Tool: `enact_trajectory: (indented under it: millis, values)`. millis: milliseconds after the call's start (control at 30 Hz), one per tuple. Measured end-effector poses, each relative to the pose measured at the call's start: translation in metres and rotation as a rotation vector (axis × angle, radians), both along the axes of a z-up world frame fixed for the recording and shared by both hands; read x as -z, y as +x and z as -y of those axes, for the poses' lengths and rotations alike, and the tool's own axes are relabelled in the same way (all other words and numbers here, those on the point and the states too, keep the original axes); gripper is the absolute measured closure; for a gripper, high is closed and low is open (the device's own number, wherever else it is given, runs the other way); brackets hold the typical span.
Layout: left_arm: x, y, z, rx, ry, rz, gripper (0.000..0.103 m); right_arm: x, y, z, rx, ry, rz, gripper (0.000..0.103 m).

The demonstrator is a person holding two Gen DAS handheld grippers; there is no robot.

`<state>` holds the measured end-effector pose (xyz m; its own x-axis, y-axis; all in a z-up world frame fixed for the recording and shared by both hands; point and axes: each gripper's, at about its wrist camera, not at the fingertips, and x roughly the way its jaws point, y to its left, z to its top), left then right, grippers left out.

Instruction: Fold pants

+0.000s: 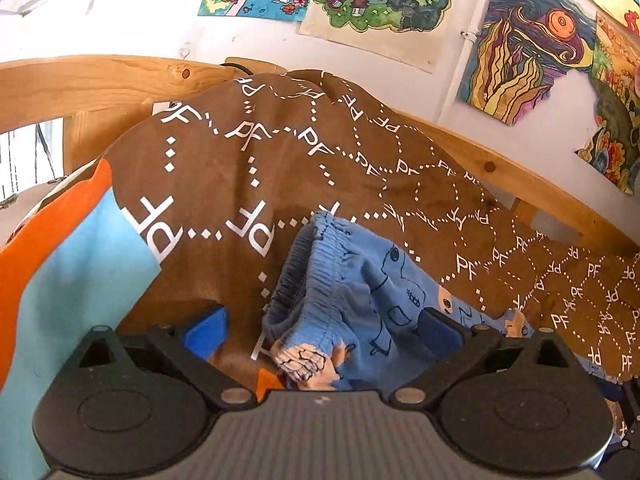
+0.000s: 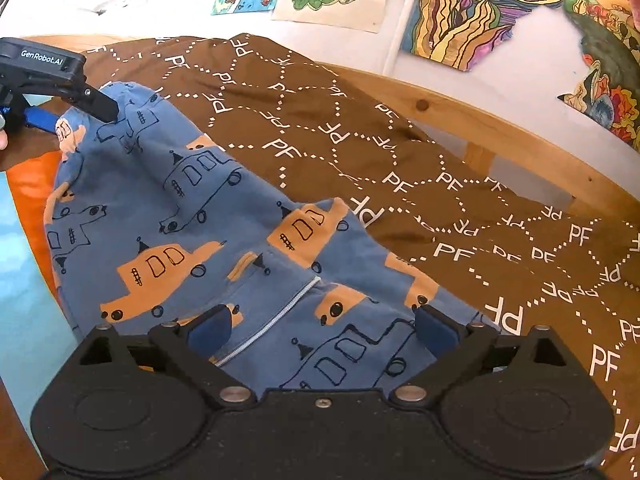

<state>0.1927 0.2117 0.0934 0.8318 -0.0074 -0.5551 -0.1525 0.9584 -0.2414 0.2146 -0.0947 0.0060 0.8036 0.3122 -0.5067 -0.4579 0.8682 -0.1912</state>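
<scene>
Blue pants [image 2: 208, 224] with orange and outlined car prints lie on a brown bedspread [image 2: 400, 152] printed with "PF". In the right wrist view my right gripper [image 2: 322, 328] is open, its blue pads [image 2: 210, 330] either side of the near end of the pants. My left gripper [image 2: 60, 80] shows at the far left end by the waist. In the left wrist view my left gripper [image 1: 320, 328] is open, with the bunched elastic waistband [image 1: 320, 272] between its pads [image 1: 206, 330].
A wooden bed rail [image 2: 500, 128] runs behind the bedspread. Colourful drawings [image 2: 460, 4] hang on the white wall. An orange and light blue sheet [image 1: 60, 260] lies left of the bedspread.
</scene>
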Motion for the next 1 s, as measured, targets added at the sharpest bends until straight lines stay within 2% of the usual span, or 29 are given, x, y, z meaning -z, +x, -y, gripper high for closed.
enact_trajectory:
  millis: [300,400,567,633,800,933,1000]
  values:
    - [-0.001,0.0,-0.001,0.001,-0.002,-0.009,0.003,0.002,0.001,0.0,0.01,-0.008,-0.009,0.001]
    - [-0.002,-0.003,-0.004,-0.044,-0.026,-0.006,0.012,0.002,0.001,0.0,0.01,-0.011,-0.008,0.001]
    - [-0.003,-0.008,-0.011,-0.108,-0.07,-0.007,0.036,-0.004,-0.003,0.0,0.004,0.002,0.034,0.001]
    - [-0.003,-0.008,-0.016,-0.107,-0.098,-0.016,0.04,-0.007,-0.004,-0.001,0.01,0.007,0.069,0.001]
    - [-0.002,-0.001,-0.02,-0.08,-0.122,-0.044,0.039,-0.01,0.004,-0.009,0.032,-0.008,0.141,0.001]
    - [-0.003,0.01,-0.018,-0.054,-0.126,-0.072,0.026,0.01,0.022,-0.018,0.042,-0.056,0.061,0.001]
    - [-0.004,0.013,-0.012,-0.05,-0.108,-0.084,0.025,0.009,0.021,-0.017,0.04,-0.046,0.069,0.001]
